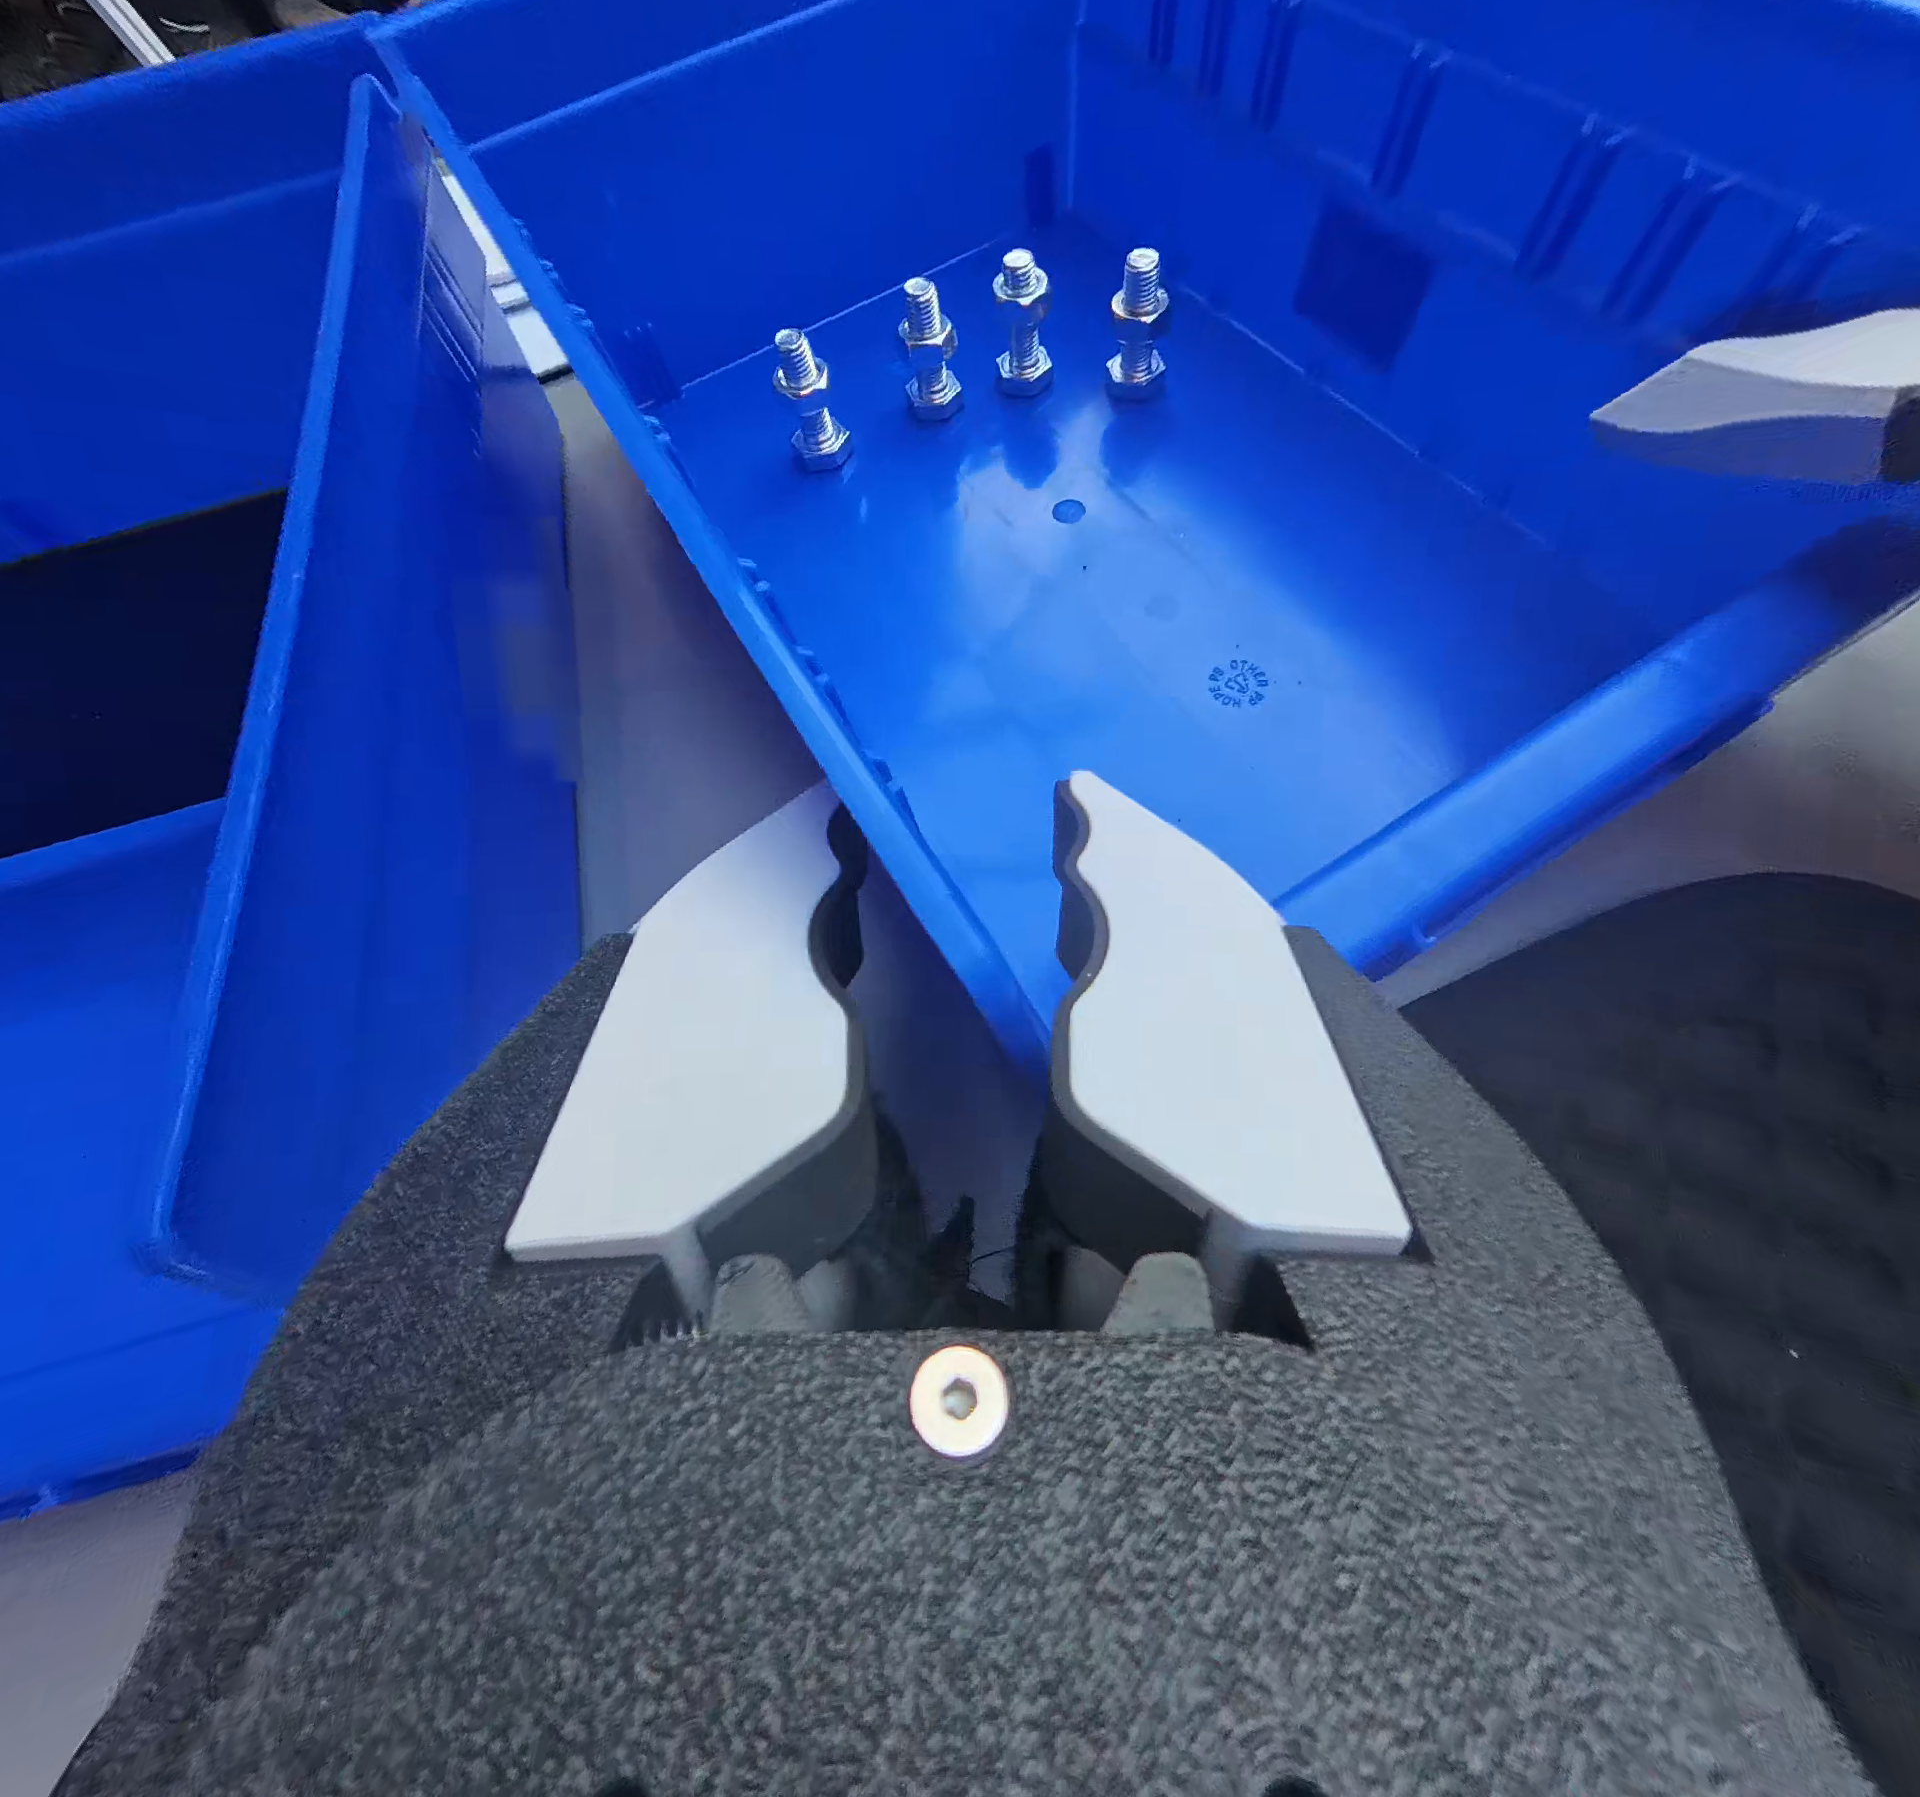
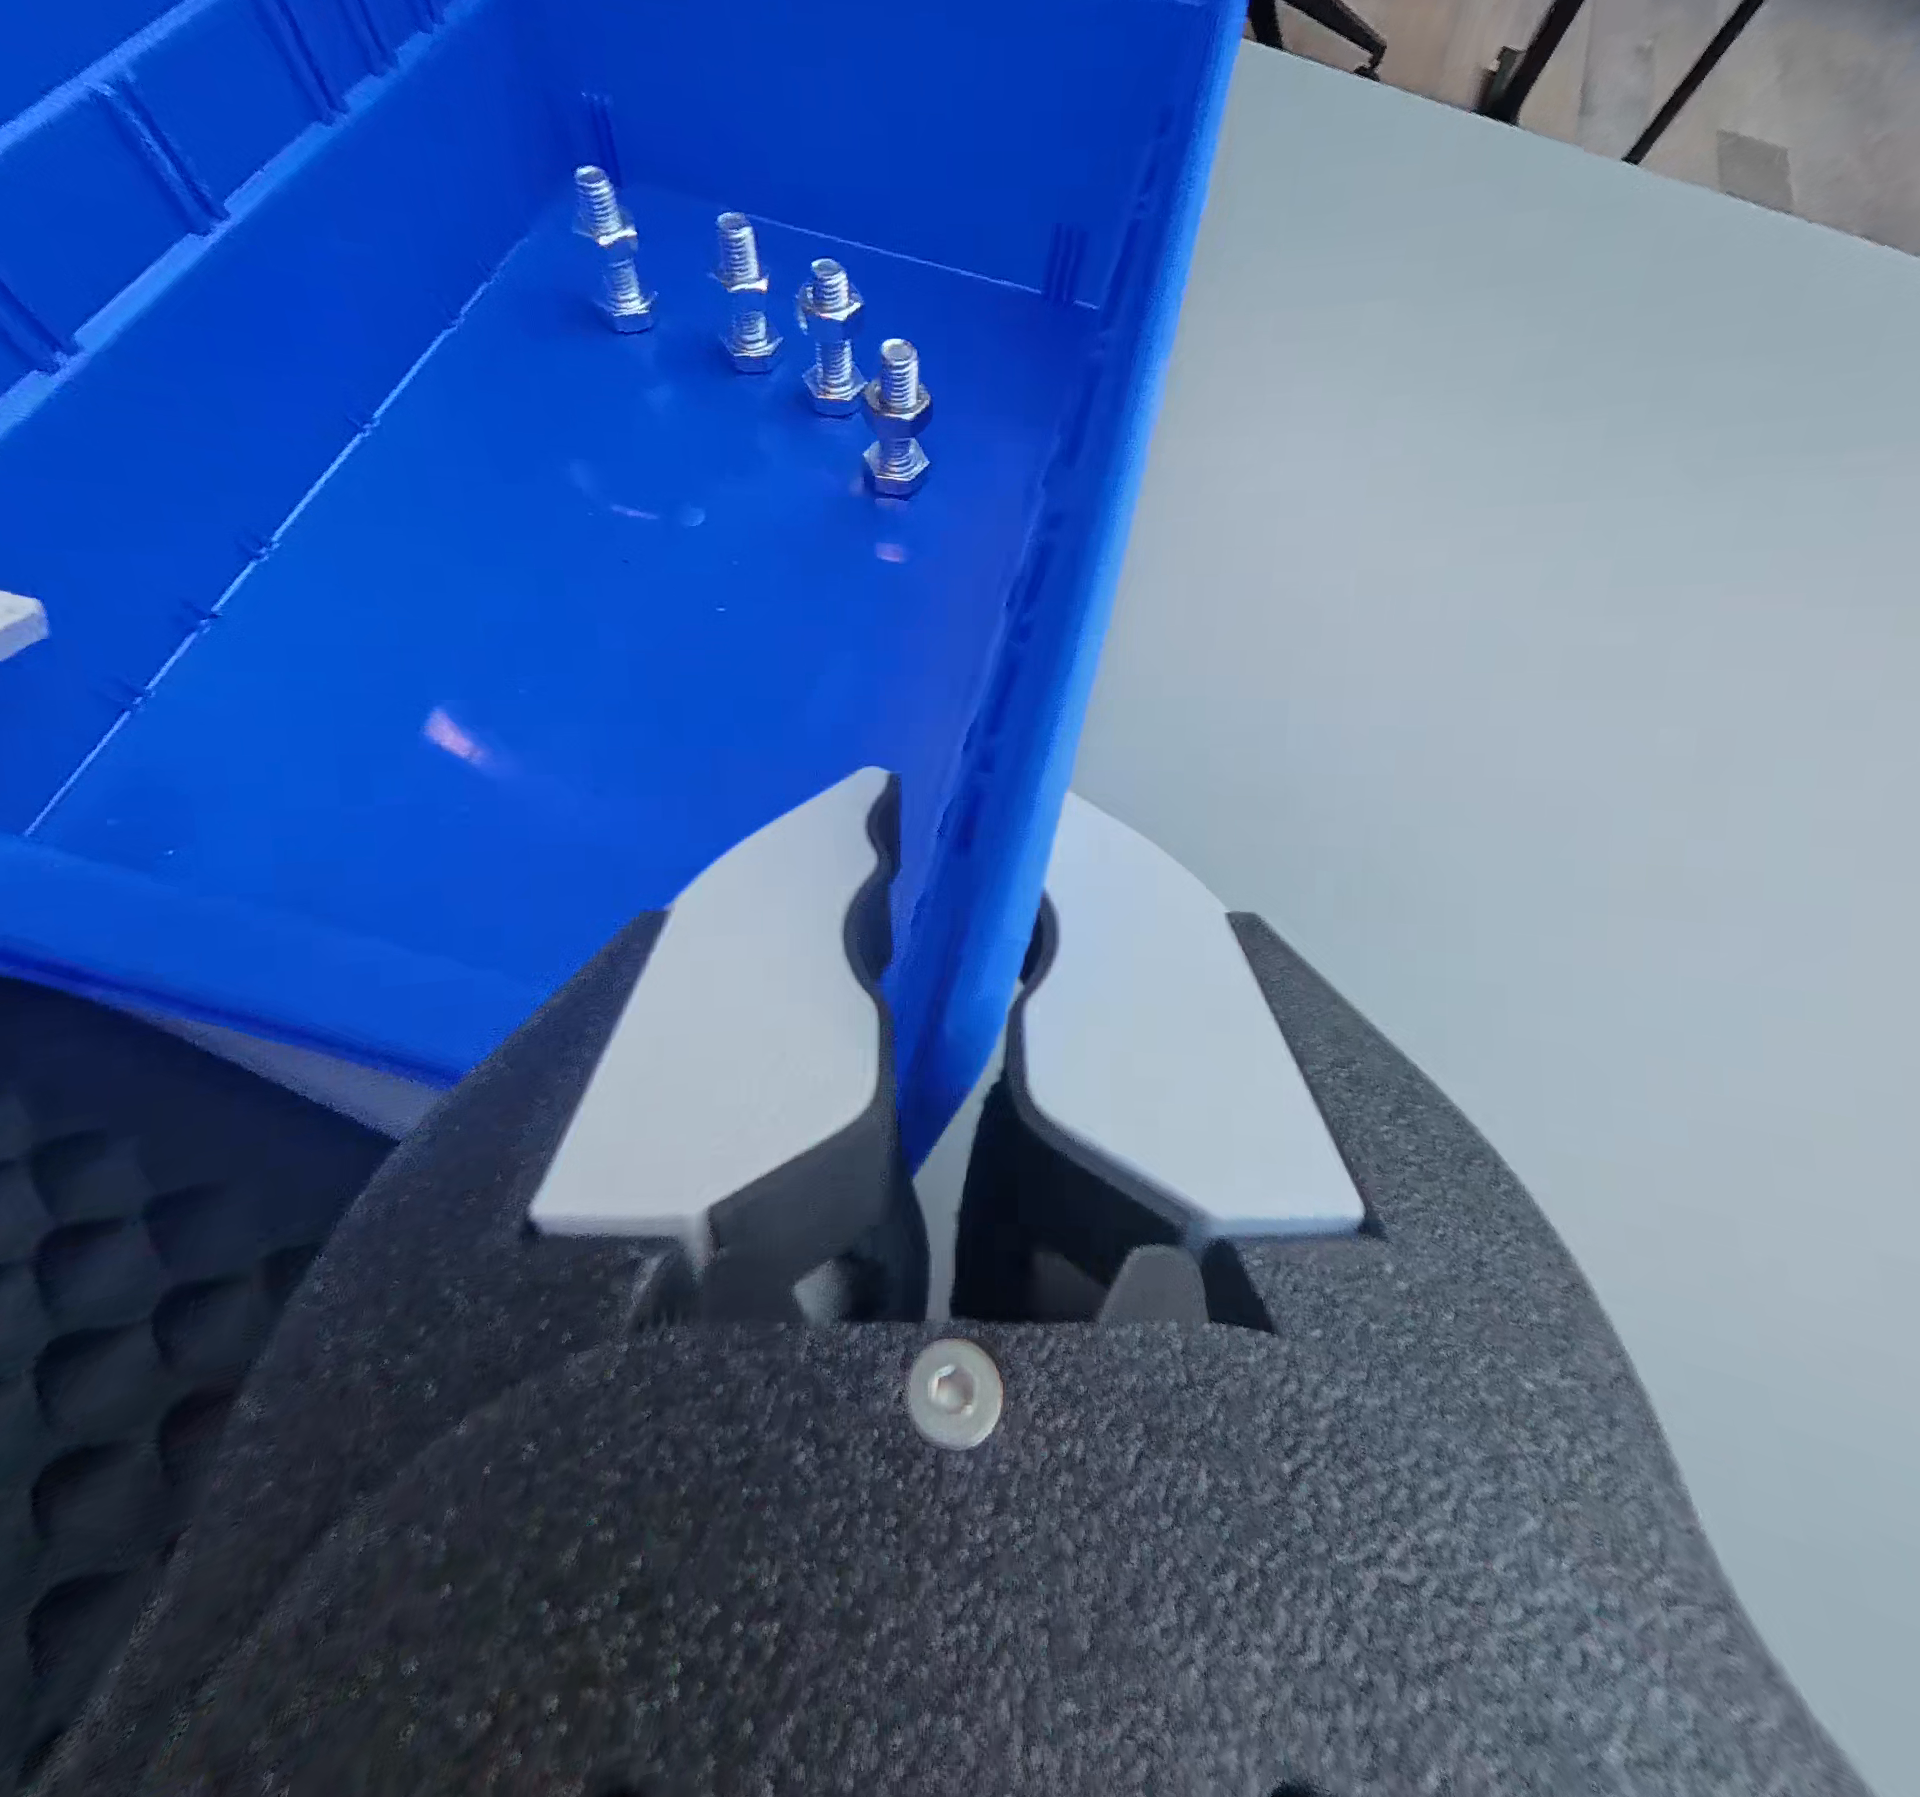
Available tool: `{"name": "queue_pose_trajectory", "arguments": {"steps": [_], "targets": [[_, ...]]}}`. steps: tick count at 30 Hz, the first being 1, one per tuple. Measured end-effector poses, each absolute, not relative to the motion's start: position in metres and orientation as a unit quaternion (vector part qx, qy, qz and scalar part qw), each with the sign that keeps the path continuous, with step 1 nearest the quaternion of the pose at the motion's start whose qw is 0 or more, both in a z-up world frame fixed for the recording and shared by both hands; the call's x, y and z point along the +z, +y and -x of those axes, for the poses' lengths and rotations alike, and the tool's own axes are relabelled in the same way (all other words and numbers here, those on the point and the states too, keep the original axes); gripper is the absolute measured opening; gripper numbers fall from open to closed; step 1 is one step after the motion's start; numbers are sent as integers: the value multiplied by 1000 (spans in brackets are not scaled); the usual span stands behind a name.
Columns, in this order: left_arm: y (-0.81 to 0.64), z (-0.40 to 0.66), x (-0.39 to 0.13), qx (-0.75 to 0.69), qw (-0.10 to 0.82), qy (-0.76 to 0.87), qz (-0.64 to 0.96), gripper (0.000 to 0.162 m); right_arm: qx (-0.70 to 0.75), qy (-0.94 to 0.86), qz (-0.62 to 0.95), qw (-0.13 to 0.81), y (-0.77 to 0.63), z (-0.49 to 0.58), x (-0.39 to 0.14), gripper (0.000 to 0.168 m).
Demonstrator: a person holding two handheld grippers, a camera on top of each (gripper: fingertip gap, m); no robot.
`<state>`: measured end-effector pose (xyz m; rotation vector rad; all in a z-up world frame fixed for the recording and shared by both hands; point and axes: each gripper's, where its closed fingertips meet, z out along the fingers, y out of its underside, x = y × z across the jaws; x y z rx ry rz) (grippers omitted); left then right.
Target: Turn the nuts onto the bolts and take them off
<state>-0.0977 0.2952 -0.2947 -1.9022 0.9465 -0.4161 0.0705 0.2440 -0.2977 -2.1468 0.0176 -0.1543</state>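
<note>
Your left gripper (image 1: 951, 900) straddles the bin (image 1: 1351, 708) wall, jaws parted, not pinching. Four bolts (image 1: 971, 345) stand upright at the bin's far end, nuts (image 1: 1023, 284) threaded on: small, hard, slick steel, best pinched across the flats. Your right gripper (image 2: 961, 900) clamps the opposite wall, beside the table (image 2: 1507, 604).

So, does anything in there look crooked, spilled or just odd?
Nothing spilled. Four bolts stand upright in the blue bin, nuts at uneven heights. Oddly, both grippers straddle the bin's side walls: left gripper, right gripper.
</note>
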Motion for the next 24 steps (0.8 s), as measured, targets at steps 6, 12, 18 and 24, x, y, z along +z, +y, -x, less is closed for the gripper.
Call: {"name": "queue_pose_trajectory", "arguments": {"steps": [6, 12, 18, 24], "targets": [[299, 98, -290, -135, 496, 386, 765, 24, -125, 18, 880, 458, 235, -75, -295, 6], [293, 94, -258, -142, 525, 399, 738, 20, -137, 50, 872, 467, 217, -75, -270, 6], [290, 109, -211, -164, 555, 390, 717, 21, -165, 42, 857, 485, 213, -57, -213, 6], [299, 159, -165, -157, 590, 366, 702, 20, -153, 28, 842, 516, 231, -7, -175, 6]]}}
